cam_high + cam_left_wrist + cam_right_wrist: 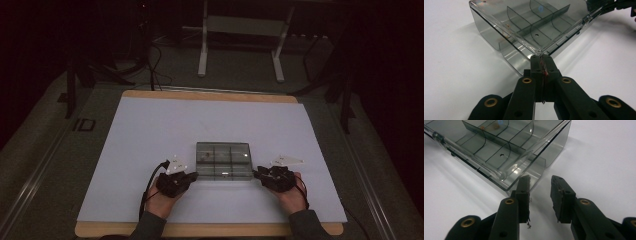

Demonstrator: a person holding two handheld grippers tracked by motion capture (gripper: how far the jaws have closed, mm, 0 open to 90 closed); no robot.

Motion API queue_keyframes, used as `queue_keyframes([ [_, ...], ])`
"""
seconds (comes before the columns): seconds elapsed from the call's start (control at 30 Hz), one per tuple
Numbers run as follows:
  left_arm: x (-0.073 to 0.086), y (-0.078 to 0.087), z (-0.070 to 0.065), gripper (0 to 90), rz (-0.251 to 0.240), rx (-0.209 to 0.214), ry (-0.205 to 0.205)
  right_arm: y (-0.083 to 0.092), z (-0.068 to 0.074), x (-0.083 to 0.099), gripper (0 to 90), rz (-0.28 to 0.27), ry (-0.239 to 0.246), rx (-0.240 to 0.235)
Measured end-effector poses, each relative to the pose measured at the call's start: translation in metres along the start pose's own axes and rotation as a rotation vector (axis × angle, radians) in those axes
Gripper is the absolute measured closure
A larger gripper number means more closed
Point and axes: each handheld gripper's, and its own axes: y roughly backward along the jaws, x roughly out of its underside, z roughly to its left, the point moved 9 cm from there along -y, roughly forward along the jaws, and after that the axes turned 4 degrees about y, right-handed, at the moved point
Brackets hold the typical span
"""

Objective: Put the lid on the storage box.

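Here one clear smoky box (223,160) with six compartments sits on the white table (150,130), between two grippers. The left gripper (541,58) has its jaws pressed together at the box's near corner. The right gripper (540,182) stands with jaws apart beside the opposite corner, gripping nothing.

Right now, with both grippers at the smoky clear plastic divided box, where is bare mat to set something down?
The white mat is bare beyond the smoky clear plastic divided box, up to the wooden table edge, and wide on both sides. Crowded: the near corners, where the shut left gripper and open right gripper meet the box.
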Motion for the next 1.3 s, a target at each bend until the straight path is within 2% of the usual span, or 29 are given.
queue_keyframes([
  [0.27,0.0047,-0.001,-0.0008,89.3,0.02,0.009,-0.006,0.0,-0.0001,0.0,68.6,0.001,0.0,-0.001],
  [0.8,0.009,0.0008,-0.0014,89.2,0.029,0.01,-0.005,0.0001,-0.0003,0.0,68.2,0.001,0.002,-0.002],
  [1.3,0.0031,0.0078,-0.0017,89.2,-0.01,0.023,-0.01,-0.0001,-0.0016,0.0001,67.6,0.002,-0.002,0.0],
])
